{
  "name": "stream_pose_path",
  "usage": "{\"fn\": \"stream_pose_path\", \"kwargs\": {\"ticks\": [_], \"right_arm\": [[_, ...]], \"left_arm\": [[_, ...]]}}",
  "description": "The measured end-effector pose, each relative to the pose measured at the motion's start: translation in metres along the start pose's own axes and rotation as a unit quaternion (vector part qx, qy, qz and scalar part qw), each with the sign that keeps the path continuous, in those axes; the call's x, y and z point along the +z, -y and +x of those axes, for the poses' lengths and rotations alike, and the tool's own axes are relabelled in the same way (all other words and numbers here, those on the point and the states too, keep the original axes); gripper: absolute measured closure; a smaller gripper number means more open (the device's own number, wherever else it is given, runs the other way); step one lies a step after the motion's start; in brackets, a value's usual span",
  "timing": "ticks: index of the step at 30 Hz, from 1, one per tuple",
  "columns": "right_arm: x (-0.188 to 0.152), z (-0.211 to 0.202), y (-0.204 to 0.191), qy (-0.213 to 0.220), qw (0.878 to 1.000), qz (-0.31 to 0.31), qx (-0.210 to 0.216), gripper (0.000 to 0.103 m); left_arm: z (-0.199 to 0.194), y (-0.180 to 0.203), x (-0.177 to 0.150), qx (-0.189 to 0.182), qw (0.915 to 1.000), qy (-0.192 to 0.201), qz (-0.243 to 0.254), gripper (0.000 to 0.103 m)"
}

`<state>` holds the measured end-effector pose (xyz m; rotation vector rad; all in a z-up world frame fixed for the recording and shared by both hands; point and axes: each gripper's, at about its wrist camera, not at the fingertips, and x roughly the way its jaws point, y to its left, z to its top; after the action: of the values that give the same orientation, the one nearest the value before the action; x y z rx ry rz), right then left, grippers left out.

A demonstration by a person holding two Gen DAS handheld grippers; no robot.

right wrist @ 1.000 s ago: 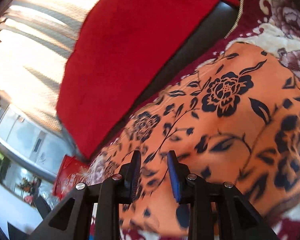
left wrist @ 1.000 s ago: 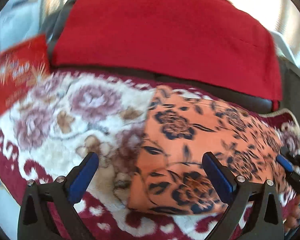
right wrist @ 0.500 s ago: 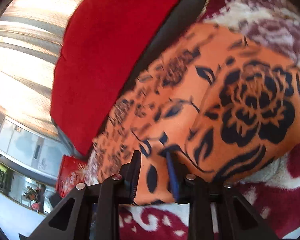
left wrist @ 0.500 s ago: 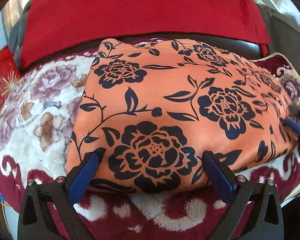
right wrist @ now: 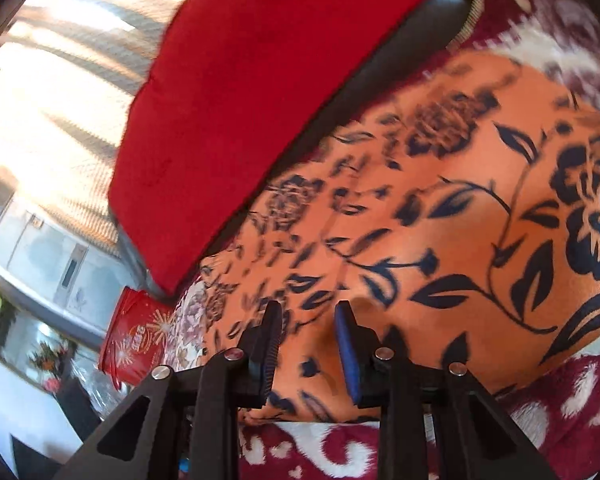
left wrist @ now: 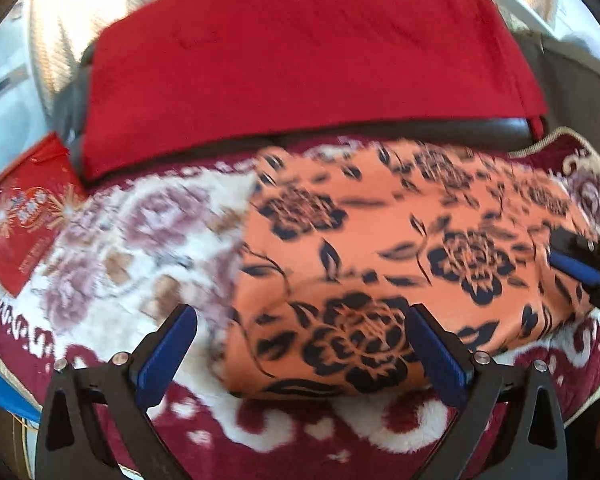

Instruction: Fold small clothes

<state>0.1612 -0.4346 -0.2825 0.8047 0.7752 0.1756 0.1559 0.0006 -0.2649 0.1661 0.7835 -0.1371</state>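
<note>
The left gripper has its jaws spread wide, one blue pad over the plush floral blanket and the other over the near edge of the orange garment; neither pad presses on anything, so it holds nothing. The right gripper has its jaws drawn close with a narrow gap between them. Its tips lie over the orange cloth, and whether a fold is pinched there cannot be told. In the left view that gripper reaches in at the garment's right edge.

There is one orange garment with dark blue flowers, folded into a thick, roughly rectangular bundle, lying on the right part of the blanket. One blanket, cream and maroon with mauve roses, covers the surface beneath. One red cloth is draped over the dark backrest on the far side. One red packet with a firework print sits at the far left.
</note>
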Motion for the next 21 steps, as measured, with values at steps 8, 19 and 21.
{"fn": "stream_pose_path", "kwargs": {"ticks": [8,19,21], "right_arm": [[-0.015,-0.001,-0.014,-0.013,0.999,-0.027,0.017,0.073],[-0.019,0.035,-0.014,-0.059,0.998,-0.018,0.007,0.072],[-0.019,0.042,-0.007,-0.069,0.998,-0.002,0.006,0.073]], "left_arm": [[-0.003,-0.014,0.004,0.006,0.9997,0.003,-0.022,0.0],[0.03,-0.017,0.001,0.03,0.9979,-0.055,-0.015,0.0],[0.051,-0.022,-0.004,0.03,0.9936,-0.106,-0.023,0.0]]}}
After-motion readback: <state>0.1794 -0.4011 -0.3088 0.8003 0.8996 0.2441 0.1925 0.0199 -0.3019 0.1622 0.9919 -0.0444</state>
